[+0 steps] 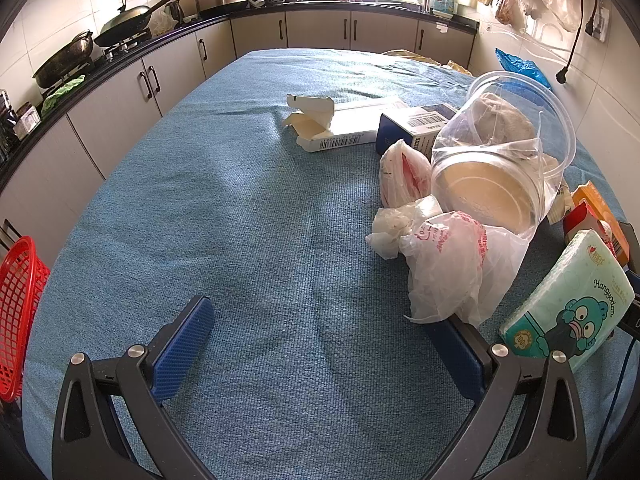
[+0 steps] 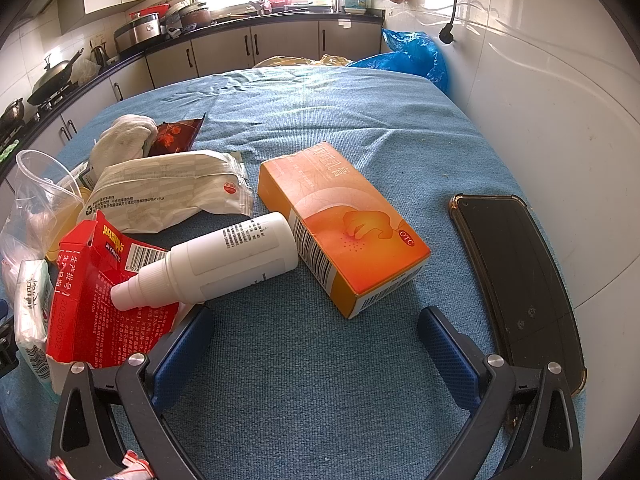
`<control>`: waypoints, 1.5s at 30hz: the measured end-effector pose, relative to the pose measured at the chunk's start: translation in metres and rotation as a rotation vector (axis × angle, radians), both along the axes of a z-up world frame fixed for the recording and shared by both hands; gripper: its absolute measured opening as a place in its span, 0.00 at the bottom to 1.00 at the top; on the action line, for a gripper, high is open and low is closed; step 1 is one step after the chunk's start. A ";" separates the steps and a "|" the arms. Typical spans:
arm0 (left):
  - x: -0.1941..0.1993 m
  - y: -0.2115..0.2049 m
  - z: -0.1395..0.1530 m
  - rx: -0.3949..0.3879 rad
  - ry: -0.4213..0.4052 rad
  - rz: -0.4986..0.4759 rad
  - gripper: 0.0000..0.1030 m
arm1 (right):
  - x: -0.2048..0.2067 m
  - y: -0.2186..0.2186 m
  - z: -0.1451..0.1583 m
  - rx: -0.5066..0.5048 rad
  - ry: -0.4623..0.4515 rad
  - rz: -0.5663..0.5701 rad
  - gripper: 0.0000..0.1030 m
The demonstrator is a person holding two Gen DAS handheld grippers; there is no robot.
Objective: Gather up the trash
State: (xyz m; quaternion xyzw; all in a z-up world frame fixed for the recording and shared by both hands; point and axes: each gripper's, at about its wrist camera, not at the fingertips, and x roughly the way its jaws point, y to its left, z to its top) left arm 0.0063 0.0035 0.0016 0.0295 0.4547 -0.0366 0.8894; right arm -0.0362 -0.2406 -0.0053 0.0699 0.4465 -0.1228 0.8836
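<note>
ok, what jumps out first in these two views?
In the right wrist view, the orange box lies centre on the blue cloth, a white spray bottle butting its near end. In the left wrist view, a clear plastic tub heaped with crumpled bags crowds the right side; both grippers are open.

Left view: you look low over the desk [image 1: 248,216], toward the kitchen window.
Right view: same way, close up.
Both see: tissue pack [image 1: 568,300] [image 2: 32,320].
</note>
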 end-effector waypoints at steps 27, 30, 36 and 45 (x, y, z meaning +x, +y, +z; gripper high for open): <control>0.001 -0.002 -0.001 -0.001 -0.001 0.031 1.00 | 0.000 0.000 0.000 -0.001 0.000 0.000 1.00; 0.001 -0.002 -0.001 -0.002 -0.001 0.031 1.00 | 0.000 0.000 0.000 -0.001 0.000 0.000 1.00; 0.001 -0.002 -0.001 -0.001 -0.001 0.031 1.00 | 0.000 0.000 0.000 -0.001 0.001 0.000 1.00; 0.002 -0.001 -0.002 -0.002 -0.002 0.031 1.00 | 0.000 0.000 0.000 -0.001 0.000 0.000 1.00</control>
